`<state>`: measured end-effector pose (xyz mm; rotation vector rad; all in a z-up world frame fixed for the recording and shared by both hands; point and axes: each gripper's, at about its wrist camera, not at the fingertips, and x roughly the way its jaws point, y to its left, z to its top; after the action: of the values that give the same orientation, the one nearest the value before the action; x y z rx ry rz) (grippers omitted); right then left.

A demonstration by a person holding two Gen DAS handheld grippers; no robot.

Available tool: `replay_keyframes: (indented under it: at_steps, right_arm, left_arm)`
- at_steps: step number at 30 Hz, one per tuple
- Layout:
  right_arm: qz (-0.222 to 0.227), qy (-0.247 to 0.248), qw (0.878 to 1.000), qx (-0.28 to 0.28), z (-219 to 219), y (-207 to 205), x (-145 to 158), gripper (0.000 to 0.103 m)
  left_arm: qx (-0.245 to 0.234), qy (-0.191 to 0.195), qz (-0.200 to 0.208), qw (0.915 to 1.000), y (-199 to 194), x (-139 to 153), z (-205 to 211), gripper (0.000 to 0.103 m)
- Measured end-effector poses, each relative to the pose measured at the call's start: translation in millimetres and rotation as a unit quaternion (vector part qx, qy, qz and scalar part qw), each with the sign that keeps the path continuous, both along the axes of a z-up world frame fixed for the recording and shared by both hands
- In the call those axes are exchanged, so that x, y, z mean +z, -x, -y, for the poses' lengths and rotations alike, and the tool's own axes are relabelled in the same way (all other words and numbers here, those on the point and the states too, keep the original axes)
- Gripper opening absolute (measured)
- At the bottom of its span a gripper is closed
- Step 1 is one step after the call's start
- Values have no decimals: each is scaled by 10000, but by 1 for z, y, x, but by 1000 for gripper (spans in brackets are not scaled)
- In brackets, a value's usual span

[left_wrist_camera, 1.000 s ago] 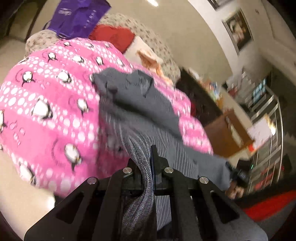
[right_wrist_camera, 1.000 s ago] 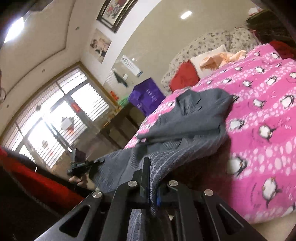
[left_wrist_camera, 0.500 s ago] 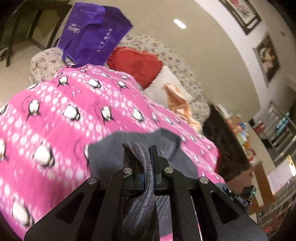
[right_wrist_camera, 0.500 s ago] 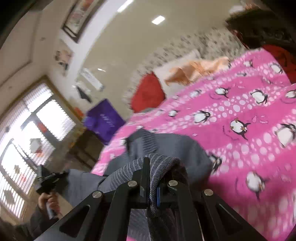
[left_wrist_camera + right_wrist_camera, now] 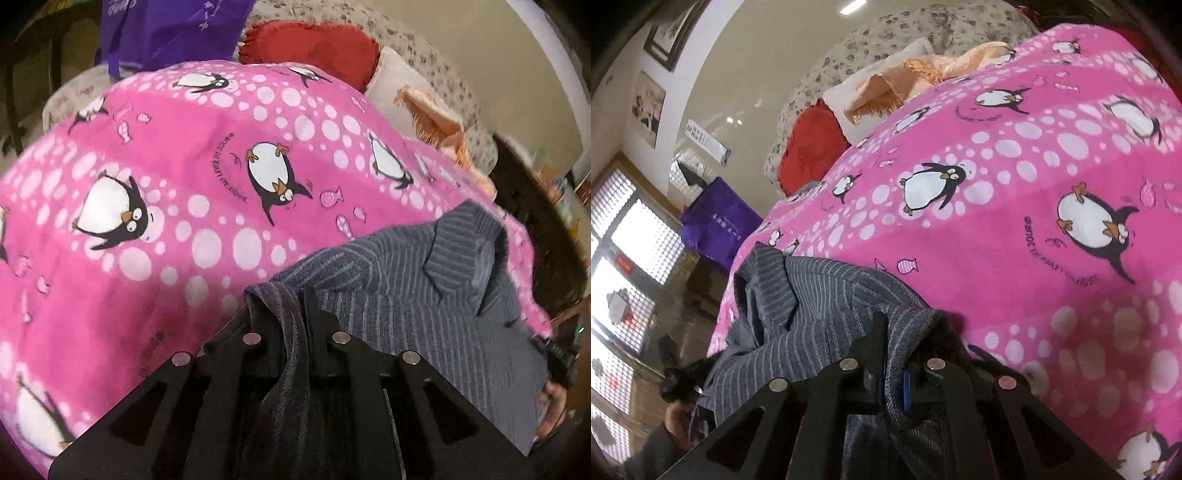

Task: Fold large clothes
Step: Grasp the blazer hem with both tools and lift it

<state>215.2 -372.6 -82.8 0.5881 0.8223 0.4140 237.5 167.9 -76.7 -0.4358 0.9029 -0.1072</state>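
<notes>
The grey garment (image 5: 399,295) was a woven cloth with fine pale ribs, matt and slightly coarse. The pink blanket (image 5: 177,229) looked like soft, fuzzy fleece (printed, not stitched). The left gripper (image 5: 284,306) was matt black plastic with shiny metal pins. The purple bag (image 5: 716,229) had a faint sheen.
</notes>
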Motion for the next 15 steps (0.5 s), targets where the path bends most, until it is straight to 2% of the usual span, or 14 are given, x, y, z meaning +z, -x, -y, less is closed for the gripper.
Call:
replay_keyframes:
  at_steps: [3, 6, 8, 9, 10, 13, 15]
  right_arm:
    - [-134, -253, 9996, 12, 8, 5, 4, 9]
    - [-190, -742, 9971, 30, 26, 20, 22, 16]
    - [-10, -750, 9972, -9, 36, 38, 41, 20]
    - [64, -695, 9975, -65, 38, 44, 48, 26]
    - [183, -652, 9976, -135, 43, 57, 58, 29]
    - [488, -383, 9980, -154, 43, 91, 81, 29]
    - [787, -125, 9968, 105, 25, 115, 96, 29]
  left_arm:
    - [-8, 548, -253, 9982, -2, -1, -19, 8]
    - [-89, 828, -549, 9950, 4, 12, -34, 14]
    - [-156, 783, -413, 9960, 18, 33, -41, 30]
    - [-123, 641, -265, 9975, 28, 44, -46, 49]
    - [-71, 545, -127, 9984, 38, 54, -50, 59]
    - [0, 260, 347, 9991, 74, 81, -53, 59]
    - [-61, 2, 707, 9975, 106, 94, -44, 59]
